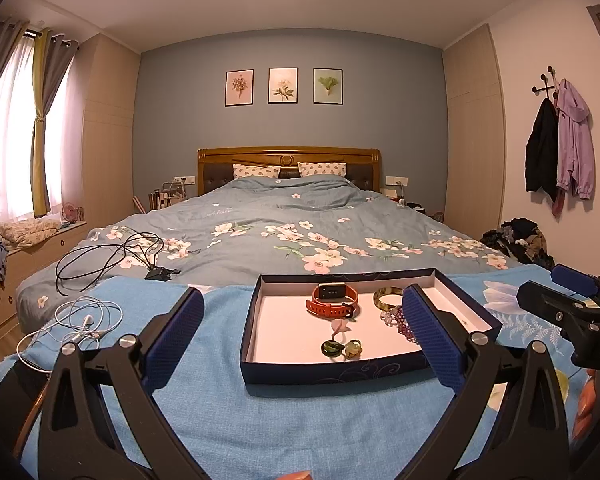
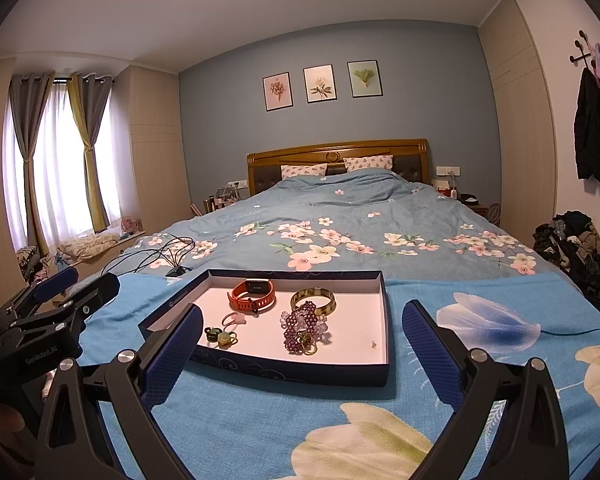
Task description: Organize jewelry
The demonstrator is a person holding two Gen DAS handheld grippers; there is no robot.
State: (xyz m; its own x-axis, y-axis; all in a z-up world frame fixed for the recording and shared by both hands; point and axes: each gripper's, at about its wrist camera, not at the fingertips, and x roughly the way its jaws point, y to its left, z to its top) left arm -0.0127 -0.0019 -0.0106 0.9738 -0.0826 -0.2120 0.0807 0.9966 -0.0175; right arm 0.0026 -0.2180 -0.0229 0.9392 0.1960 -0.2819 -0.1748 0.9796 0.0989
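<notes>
A dark blue shallow box (image 1: 332, 372) (image 2: 292, 370) lies on a blue floral cloth at the bed's foot. Inside lie an orange watch (image 1: 334, 300) (image 2: 254, 296), a gold-green bangle (image 1: 388, 297) (image 2: 313, 299), a purple bead bracelet (image 2: 304, 328) (image 1: 400, 320), a pink ring (image 1: 340, 326) (image 2: 234, 319) and green rings (image 1: 342, 347) (image 2: 220, 336). My left gripper (image 1: 304, 344) is open and empty, just short of the box. My right gripper (image 2: 304, 360) is open and empty, over the box's near edge. Each gripper shows in the other's view, the right one (image 1: 556, 292) and the left one (image 2: 76, 284).
White earphones (image 1: 80, 320) lie on the cloth at left. Black cables (image 1: 112, 256) (image 2: 168, 254) lie on the floral duvet (image 1: 300, 232) beyond. A pile of clothes (image 2: 576, 252) sits on the floor at right.
</notes>
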